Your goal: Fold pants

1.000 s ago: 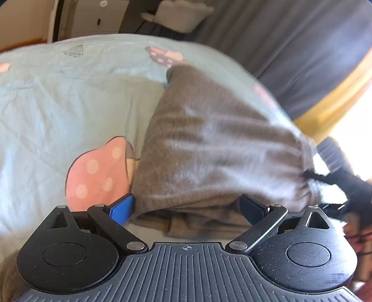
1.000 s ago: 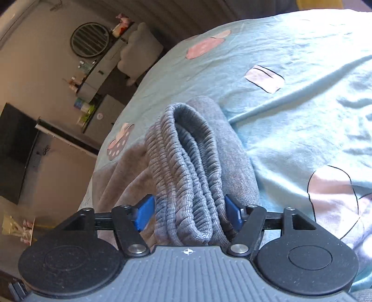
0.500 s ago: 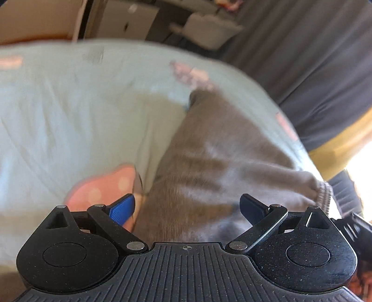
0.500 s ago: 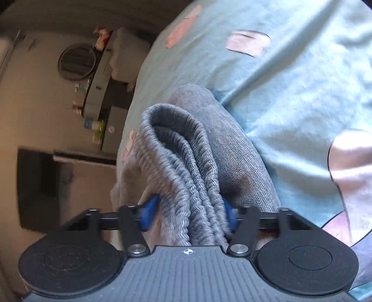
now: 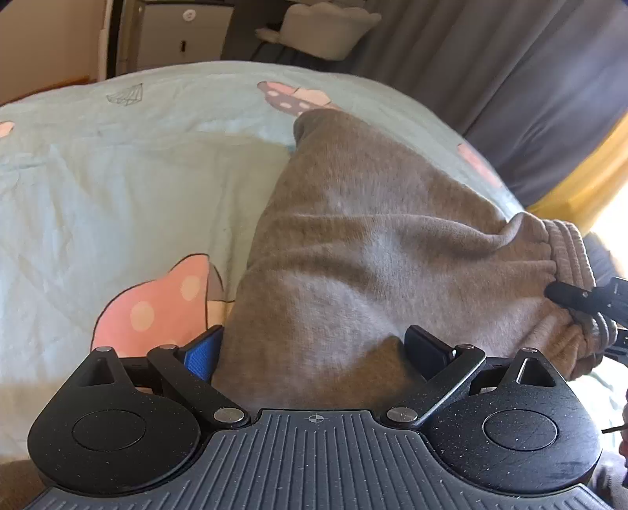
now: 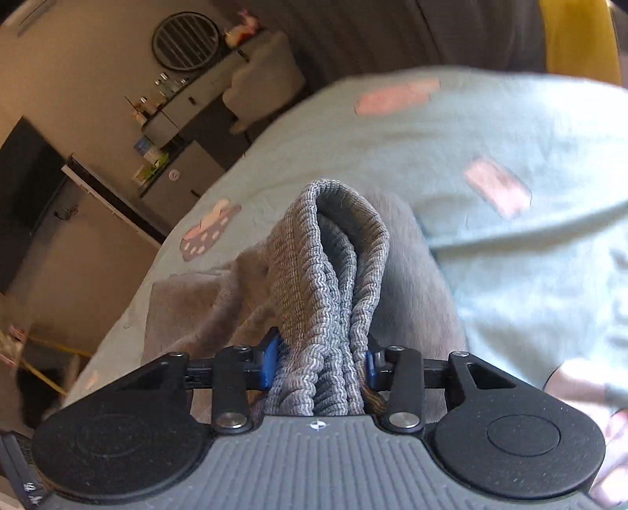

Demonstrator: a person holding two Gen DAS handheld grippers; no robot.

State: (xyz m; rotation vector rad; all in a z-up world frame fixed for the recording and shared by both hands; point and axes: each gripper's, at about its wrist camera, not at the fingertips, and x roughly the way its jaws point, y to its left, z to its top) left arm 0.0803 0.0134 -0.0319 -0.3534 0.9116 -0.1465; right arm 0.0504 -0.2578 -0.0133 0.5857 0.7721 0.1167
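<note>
Folded grey-brown pants [image 5: 373, 251] lie on a light blue bed sheet [image 5: 117, 188] printed with mushrooms. My left gripper [image 5: 314, 353] has its jaws wide apart around the near folded edge of the pants, without pinching it. My right gripper [image 6: 320, 363] is shut on the stacked ribbed waistband [image 6: 333, 255] and holds it raised. In the left wrist view the right gripper's black finger [image 5: 577, 294] shows at the waistband on the right.
A white cabinet [image 5: 176, 35] and a pale chair [image 5: 325, 27] stand beyond the bed. Dark grey curtains [image 5: 510, 78] and a yellow strip [image 5: 581, 176] are at the right. A round mirror [image 6: 184, 41] and a shelf of bottles show in the right wrist view.
My right gripper's jaws have closed tighter on the waistband and lifted it. The left gripper has stayed open, shifting slightly over the pants' near edge.
</note>
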